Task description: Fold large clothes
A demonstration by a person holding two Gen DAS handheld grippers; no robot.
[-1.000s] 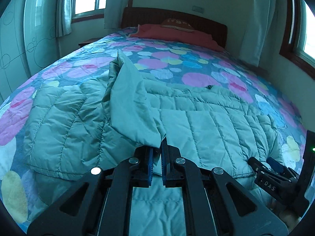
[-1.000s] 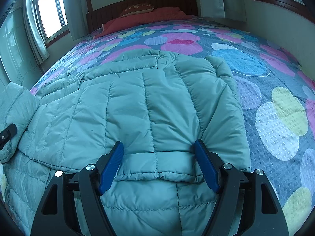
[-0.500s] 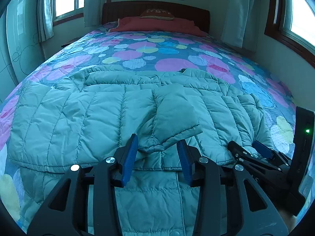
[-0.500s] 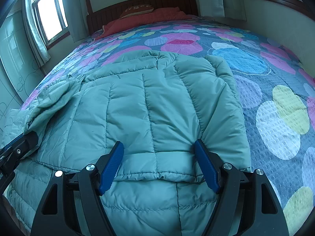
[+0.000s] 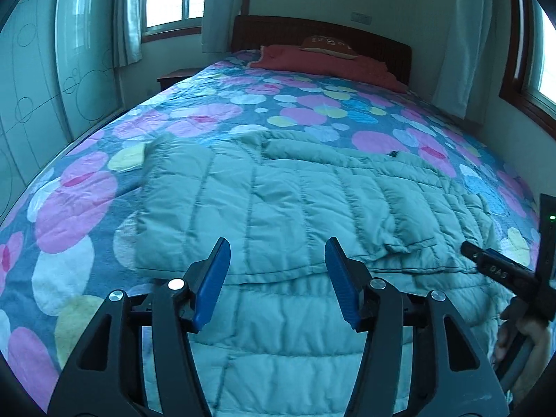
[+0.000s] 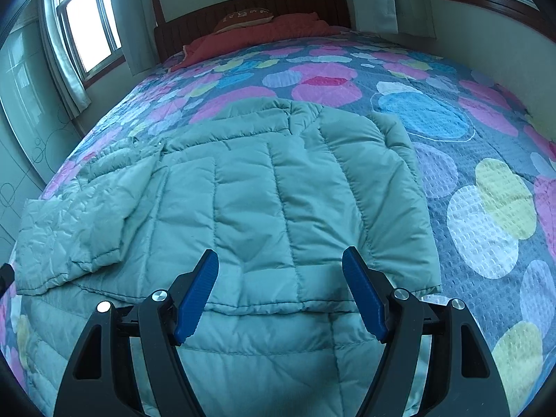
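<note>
A large pale green quilted puffer jacket lies flat on the bed; it also shows in the right wrist view. A sleeve lies folded over its left part. My left gripper is open and empty, hovering just above the jacket's near folded edge. My right gripper is open and empty over the jacket's near right part. The right gripper also shows at the right edge of the left wrist view.
The bed has a bedspread with coloured circles, a red blanket and pillow by the dark headboard. Windows with curtains stand on both sides. A wardrobe wall is to the left. A nightstand is beside the bed.
My left gripper let go of the sleeve, opened wide and swung left and back. The sleeve now lies flat on the jacket. My right gripper stayed open in place.
</note>
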